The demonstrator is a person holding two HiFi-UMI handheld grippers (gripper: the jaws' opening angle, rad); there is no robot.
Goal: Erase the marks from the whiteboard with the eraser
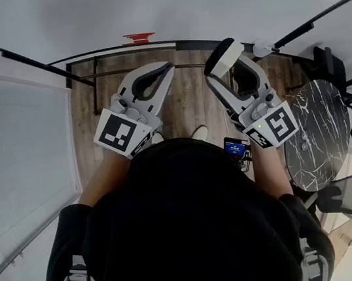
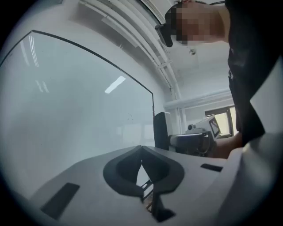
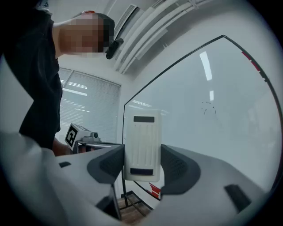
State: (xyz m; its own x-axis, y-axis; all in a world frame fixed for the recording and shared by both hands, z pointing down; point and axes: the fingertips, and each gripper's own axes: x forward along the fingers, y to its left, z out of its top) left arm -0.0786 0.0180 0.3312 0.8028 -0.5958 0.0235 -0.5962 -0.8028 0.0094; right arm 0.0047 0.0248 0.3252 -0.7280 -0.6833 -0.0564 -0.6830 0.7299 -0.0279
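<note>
The whiteboard (image 1: 161,6) runs across the top of the head view and fills much of the left gripper view (image 2: 66,110) and the right gripper view (image 3: 212,119). A few faint marks (image 3: 207,108) show on it. My right gripper (image 1: 230,63) (image 3: 142,167) is shut on a white ribbed eraser (image 1: 227,55) (image 3: 142,143), held upright a short way off the board. My left gripper (image 1: 162,72) (image 2: 141,152) is shut with nothing in it, beside the right one. From the left gripper view the eraser (image 2: 161,130) shows as a dark block.
A red object (image 1: 139,38) (image 3: 154,190) sits at the board's lower edge. The board's black stand (image 1: 86,74) rests on wooden floor (image 1: 189,98). A round black marble table (image 1: 317,134) and office chairs (image 1: 330,62) stand to the right. Window blinds (image 1: 18,148) are on the left.
</note>
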